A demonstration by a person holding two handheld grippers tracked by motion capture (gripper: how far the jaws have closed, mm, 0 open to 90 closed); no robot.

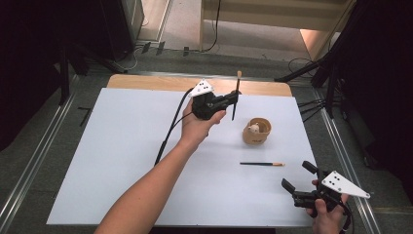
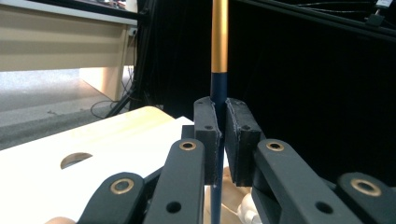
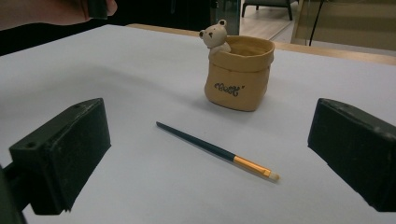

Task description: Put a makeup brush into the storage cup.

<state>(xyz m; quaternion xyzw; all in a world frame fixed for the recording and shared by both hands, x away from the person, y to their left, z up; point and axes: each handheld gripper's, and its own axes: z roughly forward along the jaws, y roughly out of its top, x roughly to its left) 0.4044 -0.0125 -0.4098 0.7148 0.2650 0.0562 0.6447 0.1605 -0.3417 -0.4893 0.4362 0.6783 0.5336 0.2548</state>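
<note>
High view: my left gripper (image 1: 233,100) is clamped on a dark-handled paintbrush (image 1: 236,93), holding it upright above the white tabletop (image 1: 122,156), just left of a tan sack-shaped pot (image 1: 257,131) with a small bear figure on its rim. A second paintbrush (image 1: 262,164) lies flat on the tabletop in front of the pot. My right gripper (image 1: 298,176) rests near the bottom right edge, jaws spread wide and grasping nothing.

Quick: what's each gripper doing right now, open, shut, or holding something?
Left gripper: shut on an upright paintbrush.
Right gripper: open, holding nothing.
</note>
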